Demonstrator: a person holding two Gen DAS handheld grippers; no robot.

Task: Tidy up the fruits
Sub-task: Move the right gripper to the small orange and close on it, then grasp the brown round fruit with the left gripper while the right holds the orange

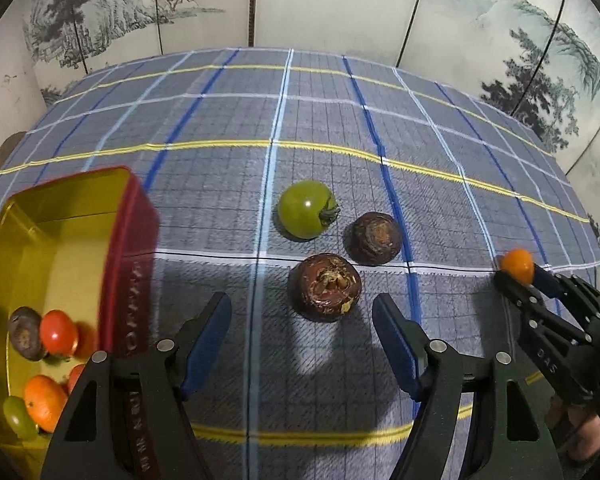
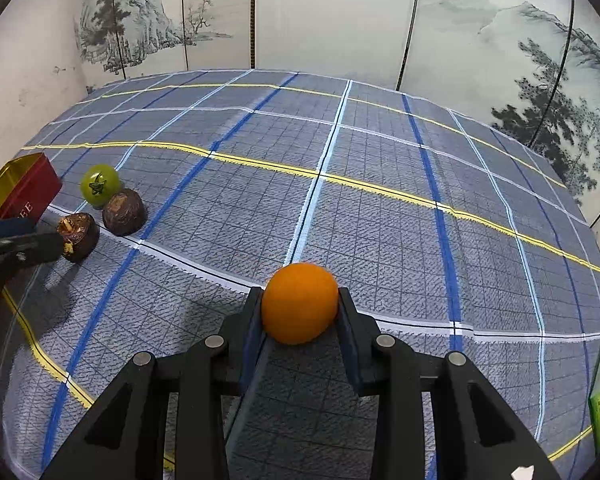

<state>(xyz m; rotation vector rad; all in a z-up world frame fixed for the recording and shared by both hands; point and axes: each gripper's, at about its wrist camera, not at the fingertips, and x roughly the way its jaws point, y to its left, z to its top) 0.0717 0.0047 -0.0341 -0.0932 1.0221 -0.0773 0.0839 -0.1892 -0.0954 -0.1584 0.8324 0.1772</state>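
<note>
Right tongs [image 2: 300,308] pinching small orange fruit [image 2: 299,302] above surface [image 2: 380,200]: light, smooth, likely slippery; hold at widest girth. Left tongs [image 1: 302,320] spread around near dark fruit [image 1: 325,287]: firm, rough.

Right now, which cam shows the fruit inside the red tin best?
Left wrist: it looks into the red tin, showing several small fruits on its gold floor. Right wrist catches only the tin's outer wall at the left edge, contents hidden.

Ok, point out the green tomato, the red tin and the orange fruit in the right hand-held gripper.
green tomato [image 1: 306,209]: left wrist view, middle of its skin.
red tin [image 1: 130,248]: left wrist view, red outer wall.
orange fruit [image 2: 299,302]: right wrist view, centre of its front.
</note>
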